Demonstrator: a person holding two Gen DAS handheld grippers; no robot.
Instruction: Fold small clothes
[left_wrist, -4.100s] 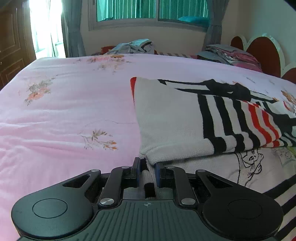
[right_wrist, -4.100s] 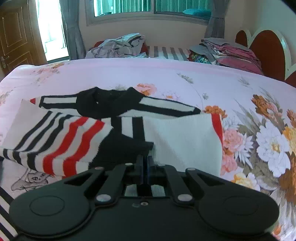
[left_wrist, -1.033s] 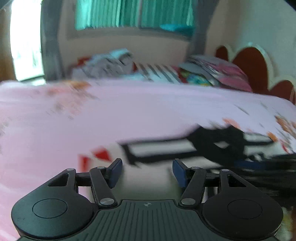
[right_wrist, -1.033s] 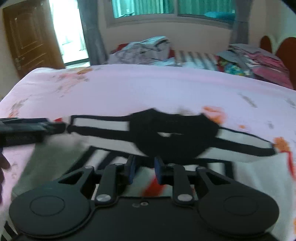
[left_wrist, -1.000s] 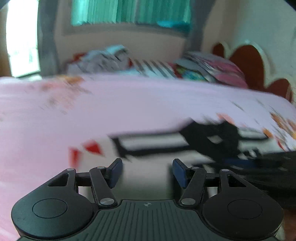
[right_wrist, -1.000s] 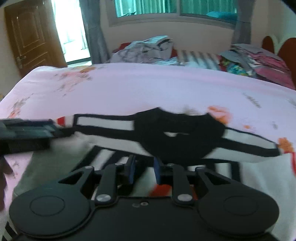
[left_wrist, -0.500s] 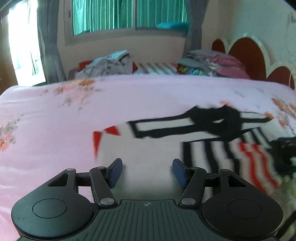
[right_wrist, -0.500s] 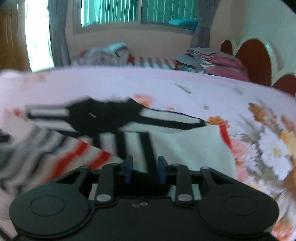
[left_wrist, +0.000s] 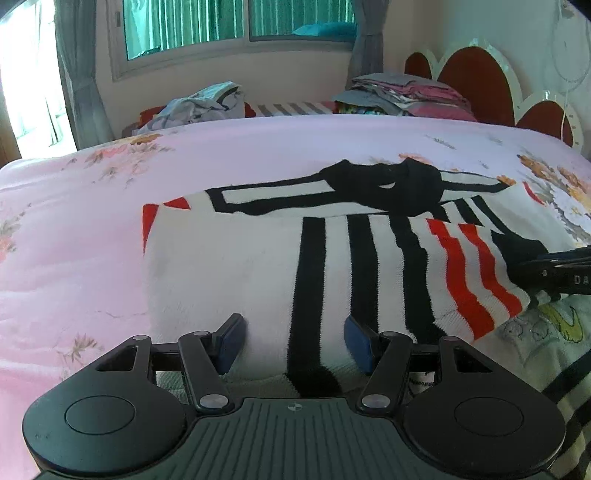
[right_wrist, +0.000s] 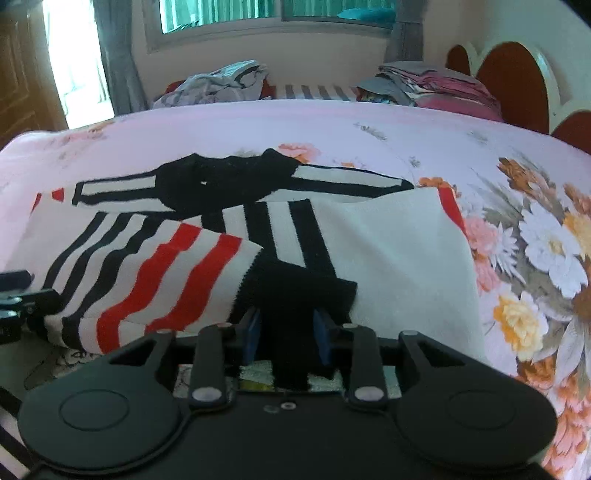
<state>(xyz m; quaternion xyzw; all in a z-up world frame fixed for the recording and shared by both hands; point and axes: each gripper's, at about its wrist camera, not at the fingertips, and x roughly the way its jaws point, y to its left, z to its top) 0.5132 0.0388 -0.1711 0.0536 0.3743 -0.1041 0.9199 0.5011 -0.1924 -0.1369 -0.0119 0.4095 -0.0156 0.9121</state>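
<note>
A white knit sweater (left_wrist: 229, 266) with black and red stripes and a black collar lies folded on the pink floral bed sheet (left_wrist: 74, 229). A striped sleeve is laid across its front. My left gripper (left_wrist: 293, 332) stands open over the sweater's near edge, its pads well apart from the knit. My right gripper (right_wrist: 286, 325) is open a little, and the sleeve's black cuff (right_wrist: 295, 288) lies loose between its pads. Each gripper's dark body shows at the edge of the other view: right gripper (left_wrist: 554, 273), left gripper (right_wrist: 14, 299).
A pale garment with cartoon prints (left_wrist: 535, 332) lies under the sweater's near side. At the bed's far side sit a crumpled heap of clothes (left_wrist: 199, 105) and a folded stack (left_wrist: 402, 92). A red scalloped headboard (left_wrist: 476, 81) rises at the right.
Both grippers have let go of the hem they pinched earlier. Over the last second both views swung sideways across the sweater and steadied, and the right jaws widened a little.
</note>
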